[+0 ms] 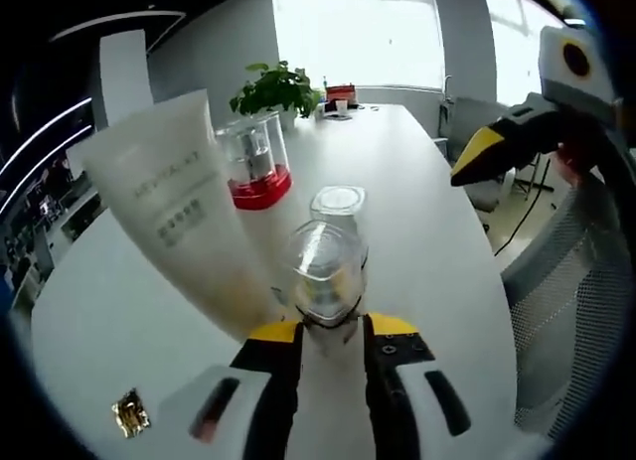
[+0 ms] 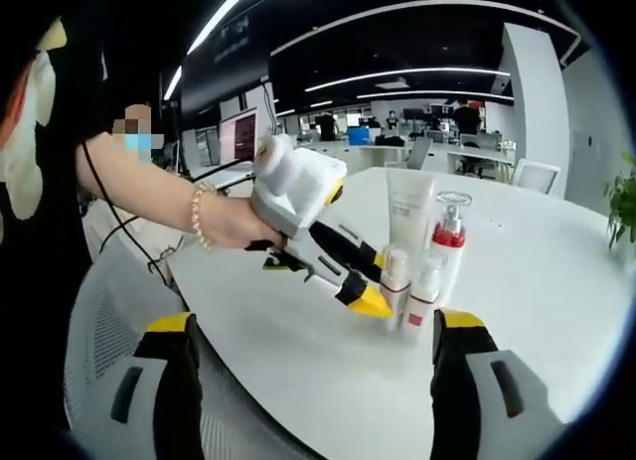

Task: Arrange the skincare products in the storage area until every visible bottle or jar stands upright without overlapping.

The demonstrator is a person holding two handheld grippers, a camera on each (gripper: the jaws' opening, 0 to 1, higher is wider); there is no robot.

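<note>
Yellow-tipped, the left gripper (image 1: 333, 346) clamps a small clear-capped pump bottle (image 1: 326, 271) standing on the white table (image 1: 437, 241), touching the tall white tube (image 1: 184, 207). Letting go crookedly could knock the bottle into its neighbours (they stand close). From the right gripper view, a hand (image 2: 234, 222) angles it downward. The right gripper (image 2: 313, 351) is spread wide, empty.

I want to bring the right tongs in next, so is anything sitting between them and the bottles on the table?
Yes. In the right gripper view, the left tongs reach in from the left and are closed on a small clear-capped bottle, partly in front of the cluster. The pump bottle on the right side looks unobstructed.
</note>
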